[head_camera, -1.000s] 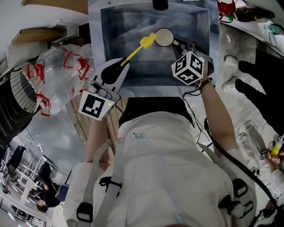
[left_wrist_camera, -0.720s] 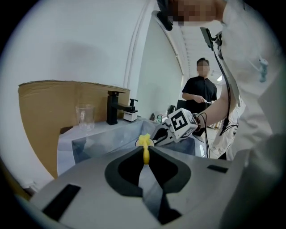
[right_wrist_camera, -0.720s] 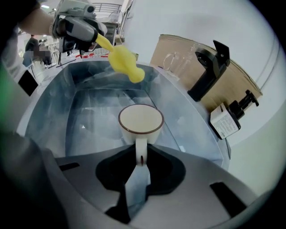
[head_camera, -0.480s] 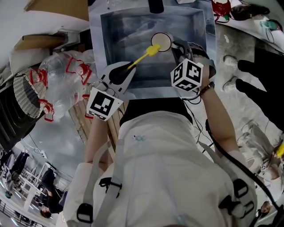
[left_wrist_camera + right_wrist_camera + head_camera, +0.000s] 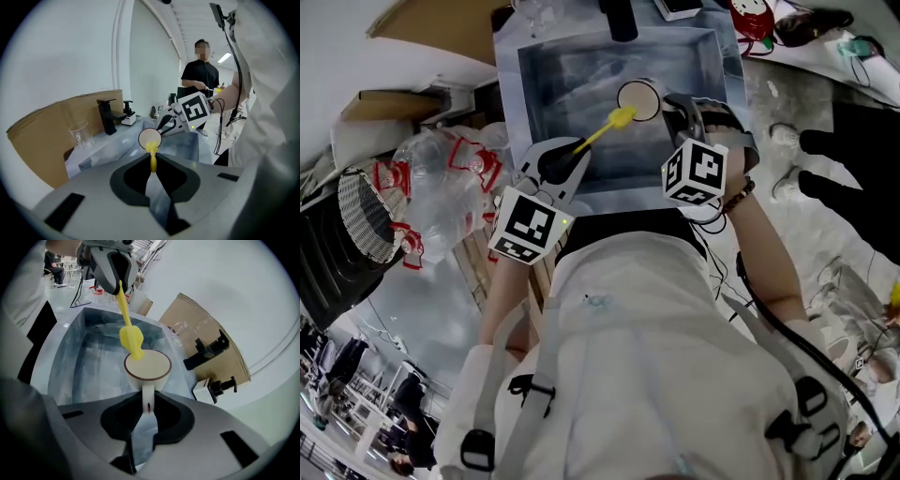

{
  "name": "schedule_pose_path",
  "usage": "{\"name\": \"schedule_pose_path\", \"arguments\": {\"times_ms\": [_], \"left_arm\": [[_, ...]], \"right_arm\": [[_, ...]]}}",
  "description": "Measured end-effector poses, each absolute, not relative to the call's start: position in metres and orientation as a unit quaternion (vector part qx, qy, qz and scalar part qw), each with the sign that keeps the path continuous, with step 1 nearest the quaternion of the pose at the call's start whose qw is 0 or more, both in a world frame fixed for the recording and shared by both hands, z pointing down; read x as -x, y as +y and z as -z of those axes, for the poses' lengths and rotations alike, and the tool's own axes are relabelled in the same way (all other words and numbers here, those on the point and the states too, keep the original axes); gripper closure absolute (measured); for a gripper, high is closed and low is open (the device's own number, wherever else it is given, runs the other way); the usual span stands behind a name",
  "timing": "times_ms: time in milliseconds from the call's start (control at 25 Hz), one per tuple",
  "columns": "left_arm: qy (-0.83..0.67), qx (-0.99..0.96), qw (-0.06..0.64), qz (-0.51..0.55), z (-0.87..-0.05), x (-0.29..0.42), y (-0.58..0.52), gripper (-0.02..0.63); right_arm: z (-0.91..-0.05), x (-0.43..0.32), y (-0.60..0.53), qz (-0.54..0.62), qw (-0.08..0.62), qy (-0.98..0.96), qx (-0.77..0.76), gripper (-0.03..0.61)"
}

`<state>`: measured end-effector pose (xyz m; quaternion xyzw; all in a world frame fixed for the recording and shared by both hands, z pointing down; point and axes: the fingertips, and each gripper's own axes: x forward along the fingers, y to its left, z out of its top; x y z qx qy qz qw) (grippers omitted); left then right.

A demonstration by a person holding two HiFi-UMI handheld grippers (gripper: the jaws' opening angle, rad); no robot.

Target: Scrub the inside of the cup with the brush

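Note:
A cream cup (image 5: 147, 366) with a brown rim hangs over the steel sink (image 5: 84, 362). My right gripper (image 5: 147, 401) is shut on its handle. The cup's mouth faces the left gripper view, where the cup (image 5: 150, 138) shows as a pale disc. My left gripper (image 5: 153, 161) is shut on the thin handle of a yellow brush (image 5: 131, 338). The brush head's tip sits at the near-left edge of the cup's mouth. From above, the brush (image 5: 605, 127) slants from my left gripper (image 5: 578, 145) up to the cup (image 5: 638, 100), with my right gripper (image 5: 670, 101) beside it.
A black faucet (image 5: 107, 115) stands behind the sink, next to a clear beaker (image 5: 80, 133) and a soap dispenser (image 5: 213, 387). Cardboard (image 5: 197, 319) backs them. A crumpled plastic bag (image 5: 441, 178) and a wire basket (image 5: 356, 202) lie left. A person in black (image 5: 199, 77) stands beyond.
The brush head has closed from just left of the cup onto its rim. My left gripper has rolled and shifted right. My right gripper has lifted and rolled the cup a little.

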<state>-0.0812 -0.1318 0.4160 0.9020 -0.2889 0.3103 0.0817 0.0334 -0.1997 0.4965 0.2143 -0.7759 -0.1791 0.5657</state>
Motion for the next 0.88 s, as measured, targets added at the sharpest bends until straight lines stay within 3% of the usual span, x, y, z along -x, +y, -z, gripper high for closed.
{"name": "schedule_pose_path", "arguments": {"times_ms": [320, 880], "left_arm": [[-0.26, -0.872, -0.003, -0.415, -0.41, 0.068, -0.13, 0.574], [-0.197, -0.866, -0.043, -0.457, -0.426, 0.046, -0.123, 0.574]], "right_arm": [[-0.478, -0.026, -0.19, 0.204, 0.563, -0.771, -0.215, 0.509], [-0.484, -0.013, -0.173, 0.203, 0.56, -0.78, -0.19, 0.511]]}}
